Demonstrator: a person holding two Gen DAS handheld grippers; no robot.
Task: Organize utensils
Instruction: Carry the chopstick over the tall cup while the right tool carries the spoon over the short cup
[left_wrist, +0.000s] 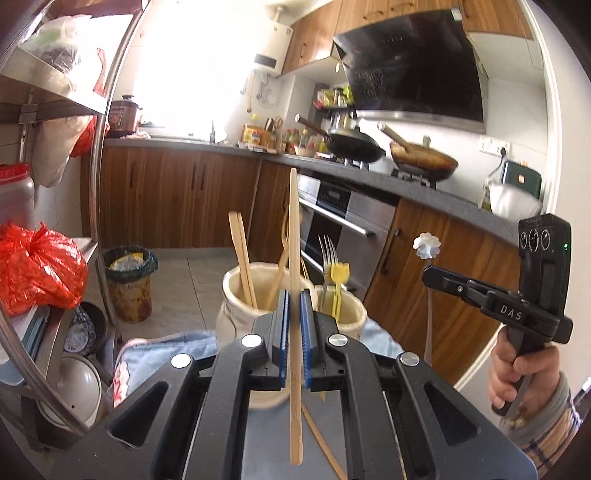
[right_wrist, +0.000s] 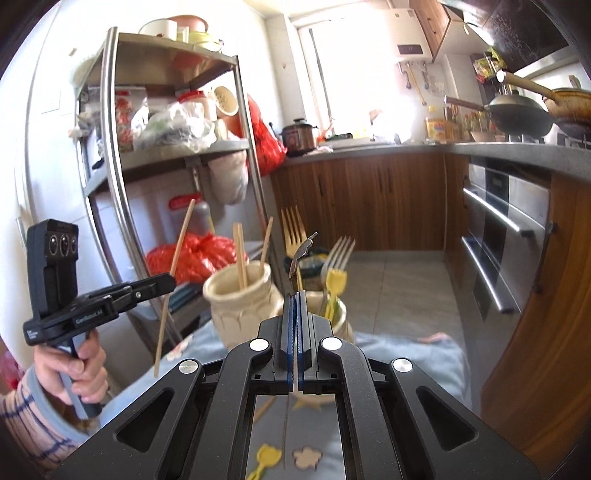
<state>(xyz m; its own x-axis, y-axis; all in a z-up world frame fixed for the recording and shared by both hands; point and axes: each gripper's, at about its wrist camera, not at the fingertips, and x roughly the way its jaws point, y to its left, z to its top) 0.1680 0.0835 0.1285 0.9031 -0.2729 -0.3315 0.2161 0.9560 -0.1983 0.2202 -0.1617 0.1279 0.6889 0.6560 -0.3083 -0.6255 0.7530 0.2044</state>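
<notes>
My left gripper (left_wrist: 294, 299) is shut on a bamboo chopstick (left_wrist: 294, 229), held upright above a cream ceramic jar (left_wrist: 236, 299) with several chopsticks in it. A second jar (left_wrist: 351, 314) behind it holds forks and a yellow flower pick (left_wrist: 338, 275). My right gripper (right_wrist: 296, 301) is shut on a thin flower-topped metal pick (right_wrist: 303, 251), also seen in the left wrist view (left_wrist: 426, 246). In the right wrist view the cream jar (right_wrist: 240, 299) and the fork jar (right_wrist: 338, 314) stand just ahead, and the left gripper (right_wrist: 168, 282) holds its chopstick (right_wrist: 173, 280) at left.
A blue cloth (right_wrist: 406, 365) covers the surface; a yellow flower pick (right_wrist: 266, 458) and a beige flower pick (right_wrist: 306, 458) lie on it. A steel shelf rack (right_wrist: 122, 155) with bags stands left. Wooden cabinets, an oven (right_wrist: 506, 251) and a bin (left_wrist: 129, 280) are behind.
</notes>
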